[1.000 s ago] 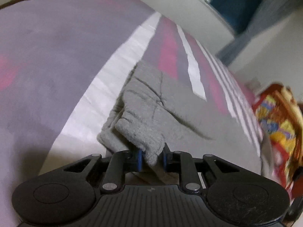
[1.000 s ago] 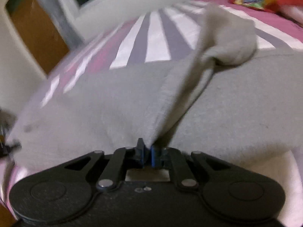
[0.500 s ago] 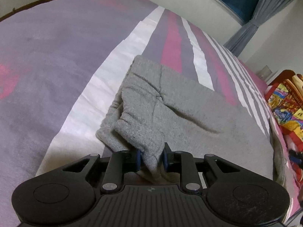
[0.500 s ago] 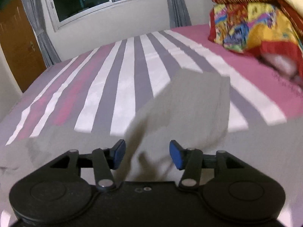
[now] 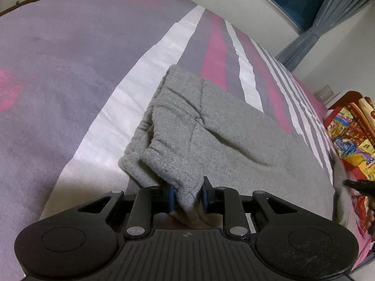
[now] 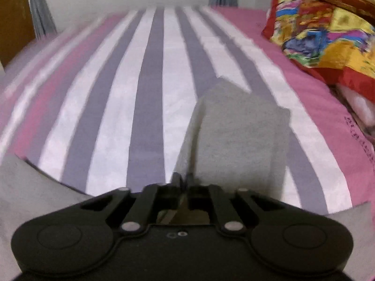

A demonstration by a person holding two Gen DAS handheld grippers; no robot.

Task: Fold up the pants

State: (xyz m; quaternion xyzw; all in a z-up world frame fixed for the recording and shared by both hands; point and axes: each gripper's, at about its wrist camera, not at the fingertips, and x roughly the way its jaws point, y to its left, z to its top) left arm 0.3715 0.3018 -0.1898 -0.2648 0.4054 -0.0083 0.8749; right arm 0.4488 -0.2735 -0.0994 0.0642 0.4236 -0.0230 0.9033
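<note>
From the left wrist view, we see dark print at the far edge of the striped bedsheet [image 5: 70, 58], too small and blurred for us to read. The grey pants [image 5: 234, 145] lie spread across the bed, their gathered waistband toward us. The left hand-held gripper [image 5: 187, 197] is clenched on a bunched fold of that waistband, its 2 blue pads pressing the cloth from either side. To the right a multicoloured quilt [image 5: 351, 135] sits at the bed's edge, and a dark tip, which we cannot identify, pokes in beside it.

From the right wrist view, which is blurred, a line of dark lettering runs along the pink border of the bedsheet [image 6: 361, 135]; we cannot read it. The right hand-held gripper [image 6: 182, 179] is clenched on an edge of the pants [image 6: 241, 135], which stretch away from the jaws across the stripes. The quilt [image 6: 328, 39] is piled at the upper right.
</note>
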